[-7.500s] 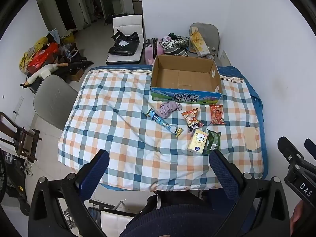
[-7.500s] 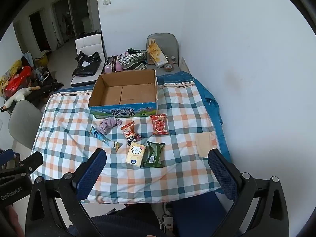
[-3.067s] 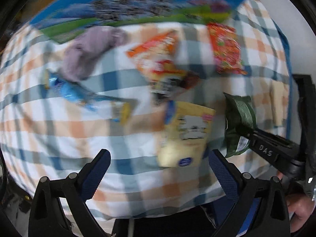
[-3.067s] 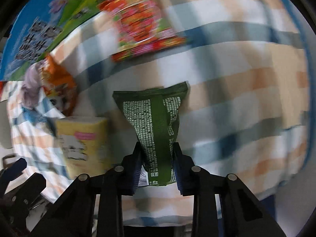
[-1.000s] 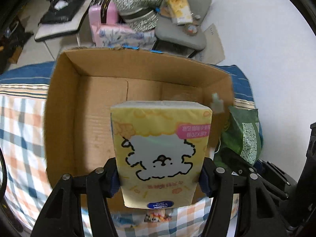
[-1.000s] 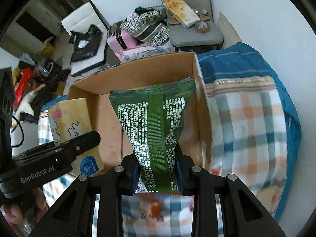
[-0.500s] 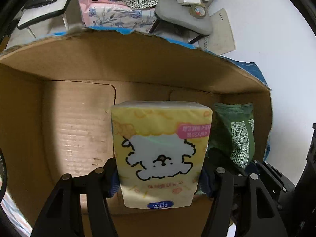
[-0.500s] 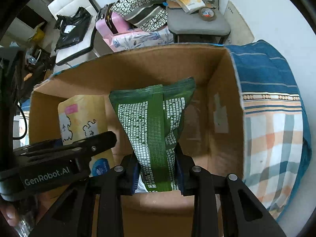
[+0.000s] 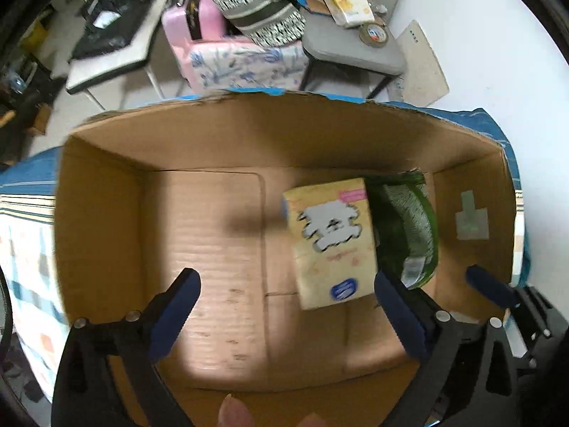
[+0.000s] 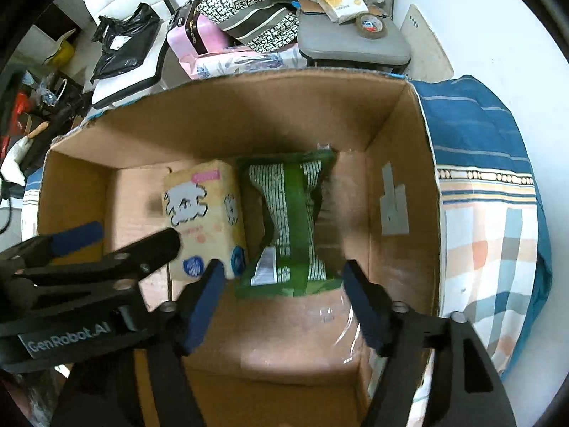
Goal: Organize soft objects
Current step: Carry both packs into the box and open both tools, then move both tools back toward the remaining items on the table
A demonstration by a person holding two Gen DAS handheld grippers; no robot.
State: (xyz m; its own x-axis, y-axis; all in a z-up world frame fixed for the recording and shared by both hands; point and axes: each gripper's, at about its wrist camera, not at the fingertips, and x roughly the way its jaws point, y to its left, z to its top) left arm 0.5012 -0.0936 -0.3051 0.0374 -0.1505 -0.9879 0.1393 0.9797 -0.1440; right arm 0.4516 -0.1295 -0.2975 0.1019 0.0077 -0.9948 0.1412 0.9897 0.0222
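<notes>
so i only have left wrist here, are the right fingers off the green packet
observer: yes. In the right wrist view the right gripper is opening, its fingers standing either side of the green packet, neither pad touching it.
operator: anything in the box besides that and the tissue pack
observer: only a shiny patch of clear tape on the floor of the cardboard box, by the right fingers.

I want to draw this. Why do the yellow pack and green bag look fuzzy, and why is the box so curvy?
Left wrist view: the yellow pack and green bag are smeared by motion blur. Right wrist view: both are sharper but still soft. Both views: the fisheye lens bends the box edges, with dark corners.
</notes>
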